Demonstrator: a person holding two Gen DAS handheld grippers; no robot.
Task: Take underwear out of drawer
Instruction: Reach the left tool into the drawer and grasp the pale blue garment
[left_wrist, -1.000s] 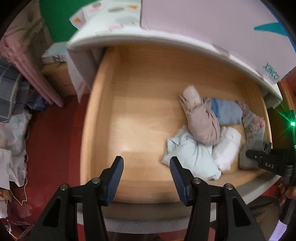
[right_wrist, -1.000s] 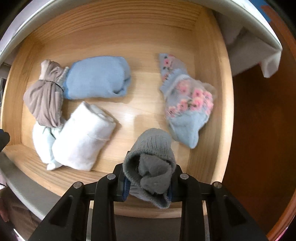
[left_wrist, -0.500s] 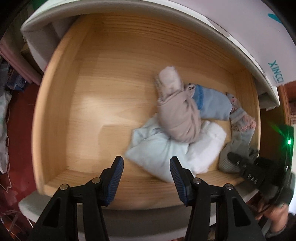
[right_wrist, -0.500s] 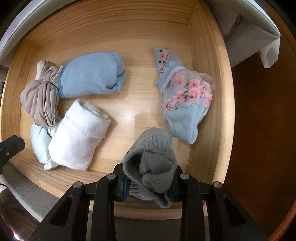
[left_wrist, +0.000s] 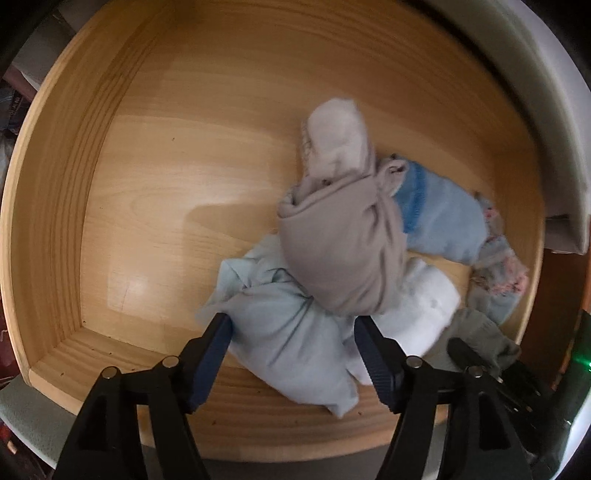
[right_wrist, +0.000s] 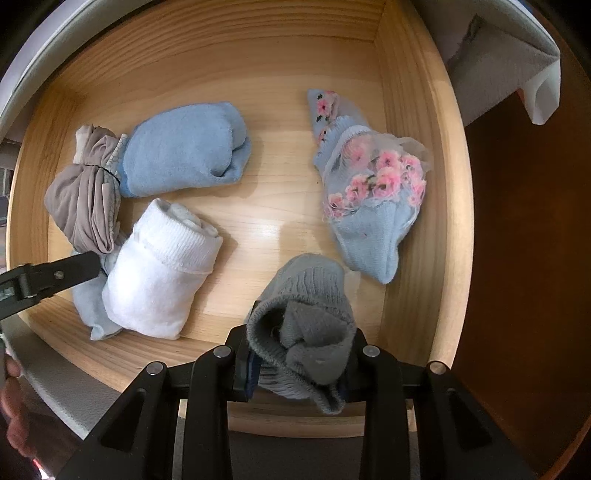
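The pale blue crumpled cotton underwear (left_wrist: 295, 332) lies on the floor of the light wooden drawer (left_wrist: 155, 155), near its front wall, partly under a taupe knotted fabric bundle (left_wrist: 343, 251) and touching a white rolled ribbed sock pair (right_wrist: 162, 280). The left claw (left_wrist: 291, 332) points steeply down over this garment; its jaws have just been opening and now stand wide, 1 blue-padded finger at each side of the pale blue cloth. Whether the pads touch the cloth cannot be told from the blurred left wrist view. In the right wrist view 1 black finger of the left claw (right_wrist: 55, 275) reaches in from the left edge, its tip at the seam between the taupe bundle and the white roll, with part of a hand (right_wrist: 14, 417) below it.

The right claw (right_wrist: 299, 354) points straight down at the drawer's front right corner, its jaws narrow and clamped on a grey knitted rolled sock (right_wrist: 306, 321), which bulges up between the 2 fingers.

Behind the taupe bundle rests a light blue folded terry sock pair (right_wrist: 184, 155), touching it. Near the right wall lies a blue sock with pink flowers and sheer trim (right_wrist: 373, 192), apart from the other pieces. The left half of the drawer floor shows bare wood. A white cabinet edge (left_wrist: 554, 110) curves above the drawer.
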